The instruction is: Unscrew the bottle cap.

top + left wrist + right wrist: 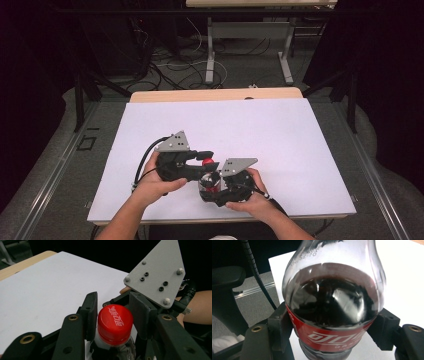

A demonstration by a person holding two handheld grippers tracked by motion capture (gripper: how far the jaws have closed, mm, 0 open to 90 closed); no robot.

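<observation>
Dark cola fills the lower part of the bottle (pixel 333 302) in the right gripper view, where the clear shoulder rises above a red label (pixel 329 336) with white lettering. Both black jaws of the right gripper (pixel 332 332) press against the bottle's sides at the label, clamping its body. From the left gripper view, the left gripper (pixel 113 312) has a jaw on each side of the red cap (pixel 115 323), close against it or nearly so; whether they actually squeeze it I cannot tell. Beyond the cap, the grey three-cornered plate (pixel 156 272) of the right gripper stands close by.

From the high view, the bottle (pixel 210 175) sits between the two grippers near the front edge of the white-topped bench (pixel 260 125). The person's left hand (pixel 155 182) holds the left gripper (pixel 202 156), and the right hand (pixel 250 200) holds the right gripper (pixel 212 186).
</observation>
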